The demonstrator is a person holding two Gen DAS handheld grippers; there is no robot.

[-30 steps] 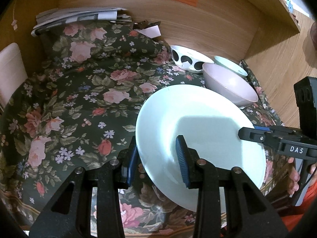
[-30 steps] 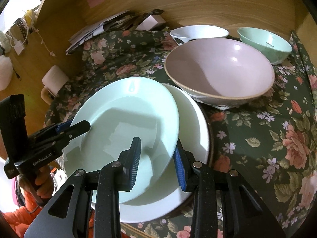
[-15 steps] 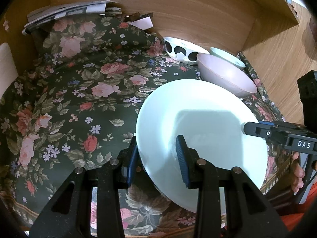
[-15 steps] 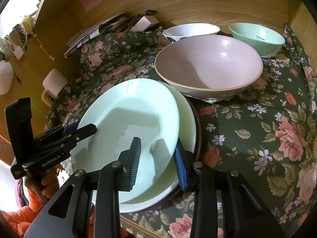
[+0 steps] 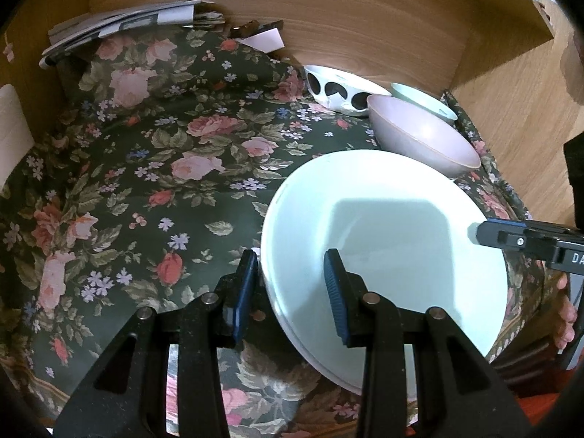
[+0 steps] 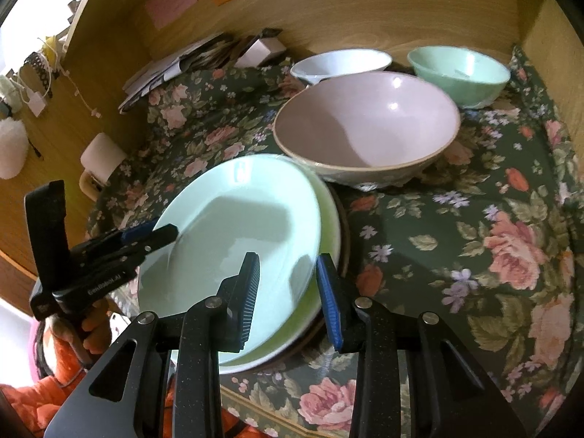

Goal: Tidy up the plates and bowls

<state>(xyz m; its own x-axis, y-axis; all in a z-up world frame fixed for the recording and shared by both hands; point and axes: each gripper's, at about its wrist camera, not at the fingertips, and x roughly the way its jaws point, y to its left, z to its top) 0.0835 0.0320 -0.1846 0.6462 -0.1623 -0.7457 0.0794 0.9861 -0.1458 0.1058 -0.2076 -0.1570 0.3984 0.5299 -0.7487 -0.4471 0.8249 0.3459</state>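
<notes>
A floral cloth [image 6: 474, 219] carries three bowls [image 6: 365, 127], stacked plates [image 6: 328, 226], and seemingly papers [image 5: 120, 25].

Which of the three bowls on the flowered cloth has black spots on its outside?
The white bowl at the back, by the wooden wall. The pink bowl and the mint green bowl are plain.

both grippers' fingers [image 6: 252, 292] clamp the pale green plate [image 6: 233, 233], tilted over a stacked plate [image 6: 325, 226].

Left gripper [image 5: 290, 288]: we see it angled down, jaws clamped across the pale plate [image 5: 383, 248] rim.
Right gripper [image 6: 288, 292]: angled down, jaws clamped on the opposite rim.
</notes>
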